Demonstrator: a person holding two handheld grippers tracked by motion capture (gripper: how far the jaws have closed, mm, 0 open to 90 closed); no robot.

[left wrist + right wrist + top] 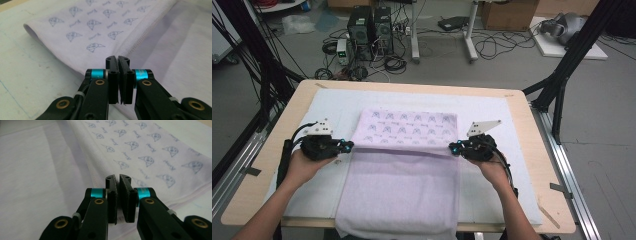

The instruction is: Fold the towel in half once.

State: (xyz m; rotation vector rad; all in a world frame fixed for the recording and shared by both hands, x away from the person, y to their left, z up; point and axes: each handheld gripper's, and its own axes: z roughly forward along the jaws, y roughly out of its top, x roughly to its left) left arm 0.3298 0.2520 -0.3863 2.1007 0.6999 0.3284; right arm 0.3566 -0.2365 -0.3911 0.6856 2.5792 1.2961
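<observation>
both grippers, left gripper [346,145] at nine o'clock and right gripper [454,148] at three o'clock, are pinching, apparently, the towel [404,172] fold edge; next move calls for carrying it forward evenly.

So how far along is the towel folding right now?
Done: the far end of the lilac towel is folded toward the person, its printed side facing up as a band. In hand: the left gripper and right gripper are shut at the band's two near corners; whether cloth is pinched is unclear. Left: the near half hangs over the table edge, unfolded.
</observation>
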